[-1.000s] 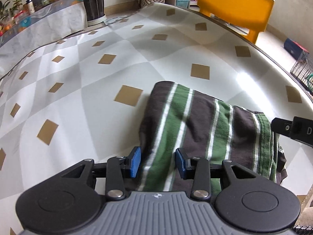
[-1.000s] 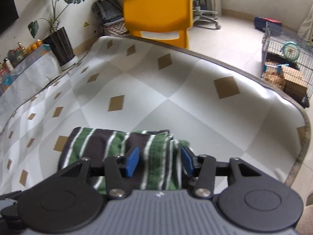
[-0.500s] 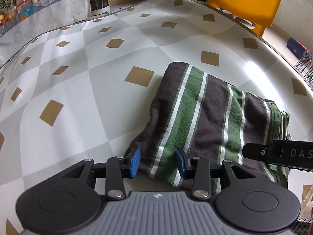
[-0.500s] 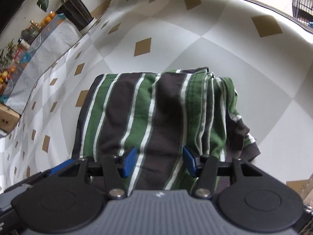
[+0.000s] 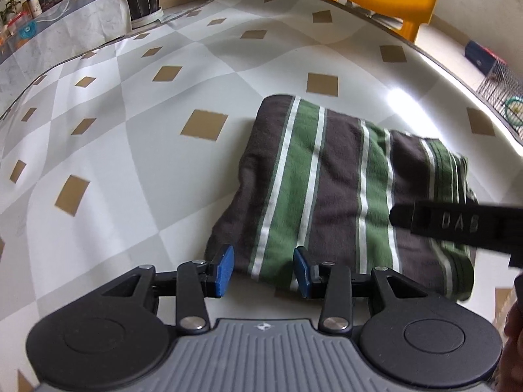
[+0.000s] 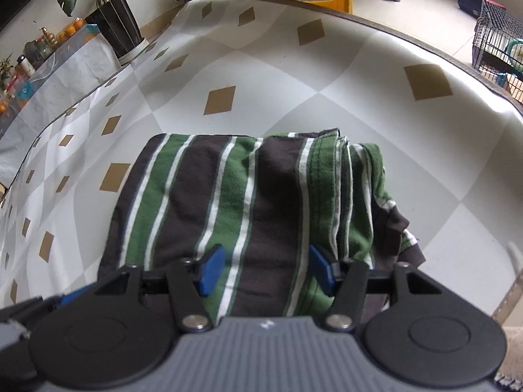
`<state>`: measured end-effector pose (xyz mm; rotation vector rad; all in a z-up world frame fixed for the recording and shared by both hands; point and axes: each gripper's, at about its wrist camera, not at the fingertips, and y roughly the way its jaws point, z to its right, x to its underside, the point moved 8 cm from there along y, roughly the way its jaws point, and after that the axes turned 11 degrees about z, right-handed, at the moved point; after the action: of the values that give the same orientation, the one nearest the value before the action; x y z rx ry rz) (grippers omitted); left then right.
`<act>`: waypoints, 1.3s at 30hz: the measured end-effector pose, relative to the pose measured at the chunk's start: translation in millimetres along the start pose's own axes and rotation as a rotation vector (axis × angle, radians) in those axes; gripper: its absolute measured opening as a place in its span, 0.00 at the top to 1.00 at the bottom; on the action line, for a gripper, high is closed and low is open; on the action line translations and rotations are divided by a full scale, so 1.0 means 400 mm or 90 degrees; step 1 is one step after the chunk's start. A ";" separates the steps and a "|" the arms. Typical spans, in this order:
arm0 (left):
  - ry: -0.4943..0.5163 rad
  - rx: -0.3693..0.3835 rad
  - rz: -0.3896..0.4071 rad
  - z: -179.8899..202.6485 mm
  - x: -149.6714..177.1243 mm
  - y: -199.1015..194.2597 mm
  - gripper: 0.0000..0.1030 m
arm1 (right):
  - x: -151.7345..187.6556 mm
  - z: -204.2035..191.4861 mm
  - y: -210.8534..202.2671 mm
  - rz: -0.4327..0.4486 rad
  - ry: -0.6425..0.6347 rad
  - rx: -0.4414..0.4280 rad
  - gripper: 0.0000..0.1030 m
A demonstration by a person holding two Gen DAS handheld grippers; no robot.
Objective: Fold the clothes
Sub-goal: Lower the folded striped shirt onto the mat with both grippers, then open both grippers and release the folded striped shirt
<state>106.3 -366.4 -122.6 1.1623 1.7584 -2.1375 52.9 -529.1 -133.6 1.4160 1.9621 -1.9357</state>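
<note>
While left gripper [image 5: 263, 271] and right gripper [image 6: 263, 271] gaped wide, holding nothing, folded striped garment [image 6: 248, 202] lay just ahead: soft, light, limp; layered right edge likeliest hold.

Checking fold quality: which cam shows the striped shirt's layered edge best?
Right wrist view: the folded striped shirt fills the frame, its stacked layers along the right side sharp. In the left wrist view the shirt shows mostly its top; that edge is partly behind the blurred right gripper.

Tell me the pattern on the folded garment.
Folded garment: dark brown with green and thin white stripes; clearest in the right wrist view.
</note>
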 end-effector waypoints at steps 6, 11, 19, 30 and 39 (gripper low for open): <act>-0.010 -0.008 -0.013 -0.040 0.009 -0.062 0.54 | 0.004 -0.015 -0.046 -0.045 0.044 0.026 0.32; -0.020 -0.007 0.000 -0.057 -0.007 -0.131 0.49 | -0.007 -0.026 -0.117 -0.037 0.074 0.042 0.28; -0.004 0.003 0.024 -0.043 -0.019 -0.257 0.42 | 0.022 -0.052 -0.211 -0.050 0.057 0.104 0.25; 0.040 0.012 0.043 -0.046 0.022 -0.419 0.36 | 0.047 -0.049 -0.287 -0.067 0.073 0.113 0.25; 0.041 0.004 0.047 -0.076 0.054 -0.494 0.36 | 0.060 -0.105 -0.395 -0.046 0.002 0.100 0.25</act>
<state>-3.1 -271.3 16.5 1.2917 1.7072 -2.0875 -33.7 -450.7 -16.9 1.4004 1.9257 -2.1631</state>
